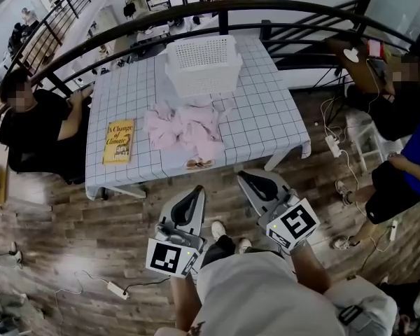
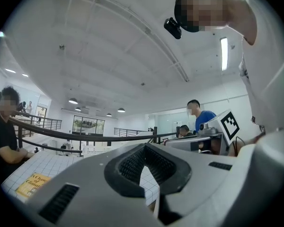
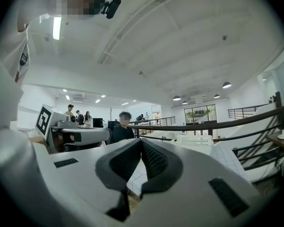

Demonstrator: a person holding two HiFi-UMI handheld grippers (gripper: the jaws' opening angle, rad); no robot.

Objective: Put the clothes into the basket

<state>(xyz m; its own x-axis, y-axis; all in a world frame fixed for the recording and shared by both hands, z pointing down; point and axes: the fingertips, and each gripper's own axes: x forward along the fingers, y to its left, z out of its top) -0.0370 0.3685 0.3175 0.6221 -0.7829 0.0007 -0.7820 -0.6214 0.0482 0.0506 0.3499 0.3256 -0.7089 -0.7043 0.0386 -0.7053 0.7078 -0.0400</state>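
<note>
Nothing of the task is done yet, as far as these views show. At the left of the white, grid-patterned tablecloth lies a yellow paperback book, which plays no part in the job. Nearer the person, low in the head view, the left gripper is held close to the body and well short of the table. Its own view shows its jaws pressed together at the tips with nothing between them. At the middle of the table sits the crumpled heap of pale pink clothes, loose on the cloth and touched by neither gripper. Just in front of the heap, at the table's near edge, is a small brownish thing too small to identify. Just beyond the heap, toward the far edge, stands the white perforated plastic basket, which looks empty from above. To the right, the right gripper hangs beside the left one, also short of the table, its jaws closed on nothing. So the whole job remains — reaching out, opening a gripper, pinching the pink cloth, and carrying it the short way into the basket, probably in more than one trip, since the heap looks like several pieces.
</note>
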